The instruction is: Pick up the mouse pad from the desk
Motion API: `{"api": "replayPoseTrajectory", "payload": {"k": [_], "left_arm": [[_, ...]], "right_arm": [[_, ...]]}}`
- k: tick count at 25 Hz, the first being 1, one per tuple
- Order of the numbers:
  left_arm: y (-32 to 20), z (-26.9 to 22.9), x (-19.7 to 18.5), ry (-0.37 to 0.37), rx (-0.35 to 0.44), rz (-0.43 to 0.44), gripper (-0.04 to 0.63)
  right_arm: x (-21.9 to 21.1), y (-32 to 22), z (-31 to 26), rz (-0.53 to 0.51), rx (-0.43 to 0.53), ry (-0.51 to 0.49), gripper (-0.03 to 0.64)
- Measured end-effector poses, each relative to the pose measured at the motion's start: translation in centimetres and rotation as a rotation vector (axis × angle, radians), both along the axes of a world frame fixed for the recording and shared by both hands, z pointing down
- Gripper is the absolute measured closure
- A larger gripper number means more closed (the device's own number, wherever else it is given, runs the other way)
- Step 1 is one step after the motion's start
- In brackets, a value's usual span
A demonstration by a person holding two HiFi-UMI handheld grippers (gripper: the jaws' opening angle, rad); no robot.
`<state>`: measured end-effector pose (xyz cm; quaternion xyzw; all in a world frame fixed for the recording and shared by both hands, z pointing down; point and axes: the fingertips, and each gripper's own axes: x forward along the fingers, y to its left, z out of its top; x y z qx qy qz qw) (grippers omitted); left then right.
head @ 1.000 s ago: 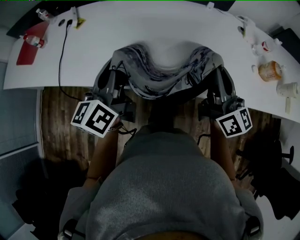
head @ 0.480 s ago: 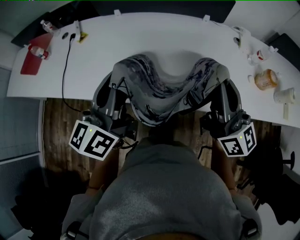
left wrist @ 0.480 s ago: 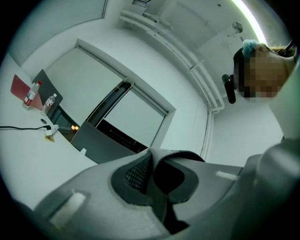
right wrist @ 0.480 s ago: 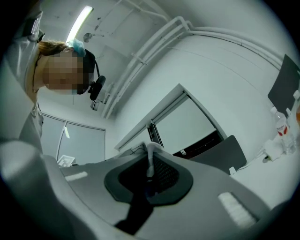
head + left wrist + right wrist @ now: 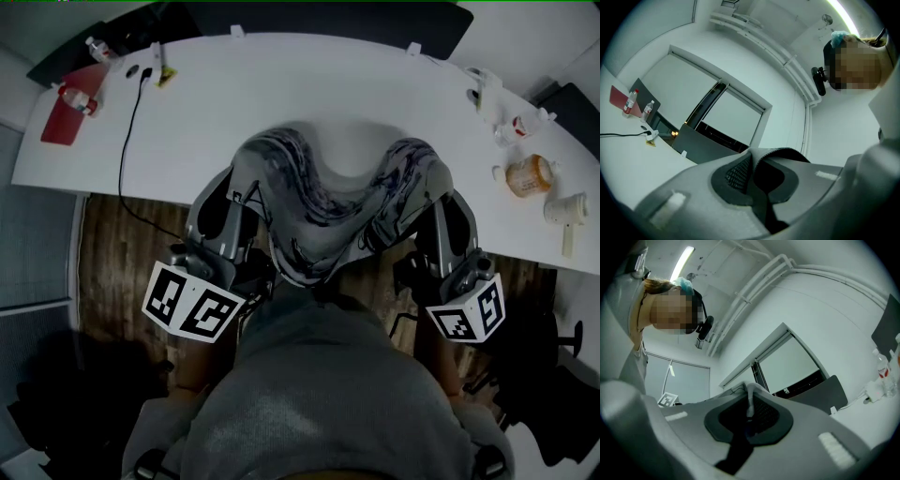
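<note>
Left hand-held gripper (image 5: 242,176): jaws pinched tight on the left edge of the mouse pad (image 5: 323,202). Right hand-held gripper (image 5: 434,190): clamped on the right edge. The pad hangs between them, middle sagging, over the near edge of the white counter (image 5: 281,84). A black cable (image 5: 127,122) and a red folder (image 5: 66,117) lie well apart, far left.

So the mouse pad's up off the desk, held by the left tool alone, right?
Not quite: both tools hold it. The mouse pad is up off the desk, but the right tool is shut on one end just as the left tool is on the other. The head view shows the pad sagging between them, and the right gripper view shows its edge pinched.
</note>
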<state>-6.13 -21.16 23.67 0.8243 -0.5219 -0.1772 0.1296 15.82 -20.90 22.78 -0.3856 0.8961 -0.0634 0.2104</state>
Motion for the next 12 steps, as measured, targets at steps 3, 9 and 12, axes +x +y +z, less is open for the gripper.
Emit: {"api": "replayPoseTrajectory", "payload": {"k": [3, 9, 12], "left_arm": [[0.7, 0.1, -0.1, -0.001, 0.004, 0.003, 0.589], [2.9, -1.3, -1.2, 0.008, 0.032, 0.028, 0.589], [4.6, -2.0, -1.8, 0.005, 0.049, 0.045, 0.589]], "right_arm": [[-0.1, 0.7, -0.3, -0.004, 0.015, 0.000, 0.598], [-1.2, 3.4, -1.8, -0.002, 0.049, -0.002, 0.598], [-1.7, 5.5, -2.3, 0.012, 0.058, 0.001, 0.598]]}}
